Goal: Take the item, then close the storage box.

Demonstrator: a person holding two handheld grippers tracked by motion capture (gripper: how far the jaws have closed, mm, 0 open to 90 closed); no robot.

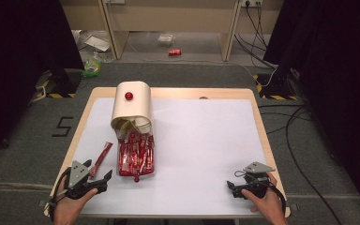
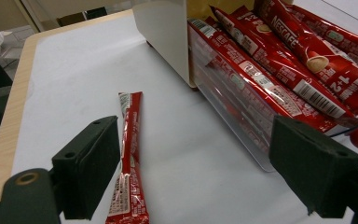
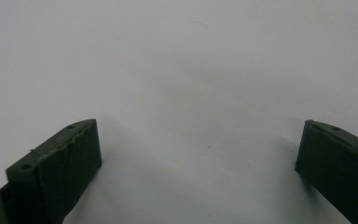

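Observation:
A cream box (image 1: 132,110) with a red knob (image 1: 129,96) stands at the table's back left. Its clear drawer (image 1: 136,159) is pulled out toward me and holds several red coffee stick packets (image 2: 279,56). One loose red packet (image 1: 101,158) (image 2: 128,158) lies on the white mat left of the drawer. My left gripper (image 1: 98,179) (image 2: 200,172) is open just in front of that packet, which lies by its left jaw. My right gripper (image 1: 232,187) (image 3: 198,163) rests open at the front right over bare mat, holding nothing.
The white mat (image 1: 201,140) covers a wooden table (image 1: 258,117). A red knob (image 1: 136,178) sits on the drawer's front. Beyond the table the floor has cables (image 1: 290,136), a red can (image 1: 175,52) and scattered litter (image 1: 93,61).

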